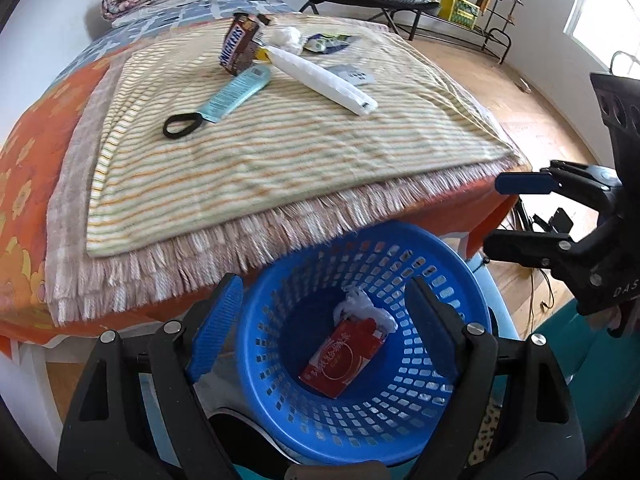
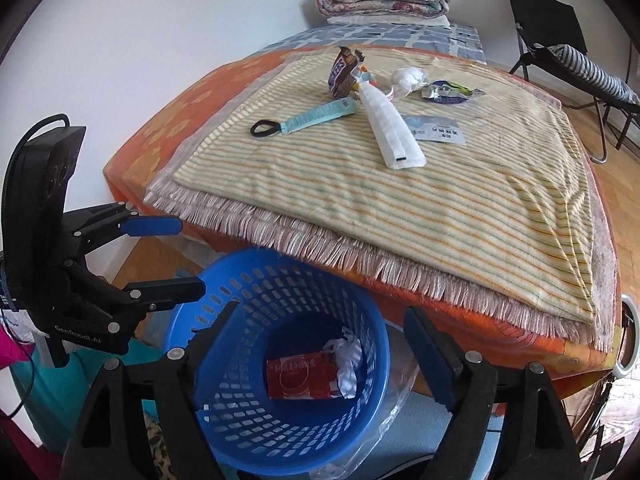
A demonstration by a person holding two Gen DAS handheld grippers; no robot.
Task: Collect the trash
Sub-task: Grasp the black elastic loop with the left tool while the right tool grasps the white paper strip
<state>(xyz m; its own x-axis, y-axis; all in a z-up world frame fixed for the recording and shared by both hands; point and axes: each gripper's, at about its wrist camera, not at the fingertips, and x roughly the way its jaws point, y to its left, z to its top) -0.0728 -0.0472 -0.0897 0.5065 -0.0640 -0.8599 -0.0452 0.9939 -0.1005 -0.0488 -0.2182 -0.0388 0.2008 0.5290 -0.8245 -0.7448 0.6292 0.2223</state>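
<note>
**Spotter:** Fingers on both your grippers stand wide apart and carry nothing: left gripper [image 1: 320, 332] and right gripper [image 2: 316, 364] each hang over the blue basket [image 1: 460, 408], jaws spread to either side of its mouth.

**Recorder:** Step in hand?

**Spotter:** Between pickups, by my read. Two pieces already lie in the basket: a red carton [image 1: 340, 362] flat on the bottom and a crumpled white wrapper [image 1: 362, 308] touching its far end. More trash sits on the striped blanket [image 1: 280, 152] up on the bed [image 1: 24, 184].

**Recorder:** Largest to smallest?

**Spotter:** Long white packet [image 2: 394, 132], then the Snickers wrapper [image 2: 342, 72] standing tilted, a teal sachet [image 2: 320, 116] just beside a black hair tie [image 2: 264, 128], a flat label card [image 2: 434, 130], a foil pouch [image 2: 448, 92], a white wad [image 2: 408, 76].

**Recorder:** Next move?

**Spotter:** You need to lift one gripper clear of the fringe and reach up across the blanket; the white packet lies nearest. Flat pieces like the card will likely want an edge pinch.

**Recorder:** View differences?

**Spotter:** Right wrist shows clear plastic film under the basket's near side; left wrist shows cables on the floor [image 1: 532, 128] beyond the bed corner.
</note>
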